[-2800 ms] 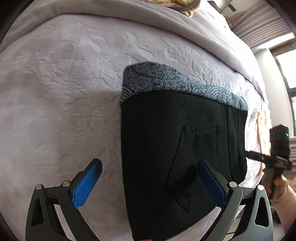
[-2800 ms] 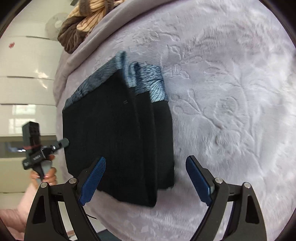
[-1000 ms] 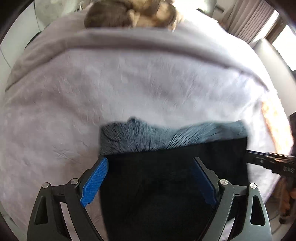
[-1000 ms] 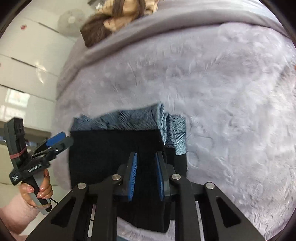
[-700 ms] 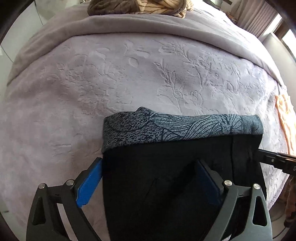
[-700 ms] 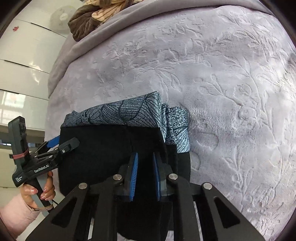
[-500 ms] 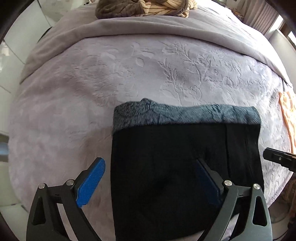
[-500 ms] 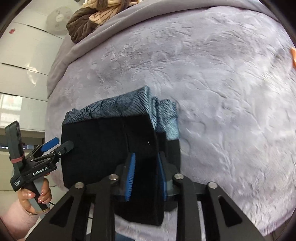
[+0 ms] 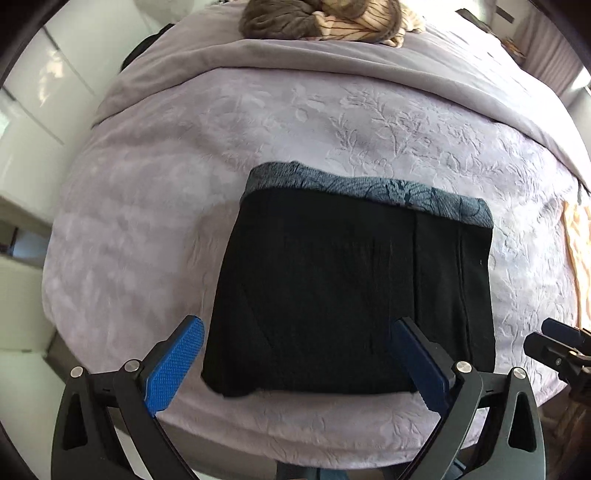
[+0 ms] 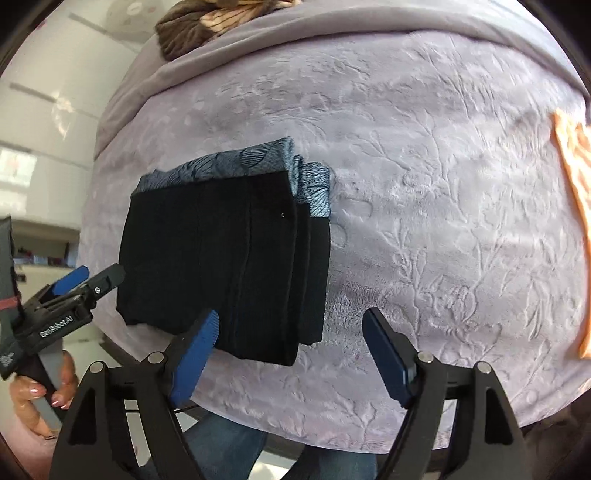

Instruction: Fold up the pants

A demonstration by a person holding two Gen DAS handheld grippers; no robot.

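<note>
I find the left gripper (image 9: 295, 363) spread wide at the frame's bottom, holding nothing. The right gripper (image 10: 290, 354) is likewise wide apart and empty, low in its frame. The pants (image 9: 351, 291) lie folded in a flat black rectangle at centre frame on the bed (image 9: 155, 206), a blue-grey patterned band along the far edge. The bed's lilac cover is plush, embossed with leaf sprigs.

Folded pants (image 9: 351, 295) flat on the bed (image 9: 155, 206), near its front edge. Heap of clothes (image 9: 325, 18) far behind. Left gripper (image 9: 295, 363) and right gripper (image 10: 291, 354) in front, apart from the pants.
</note>
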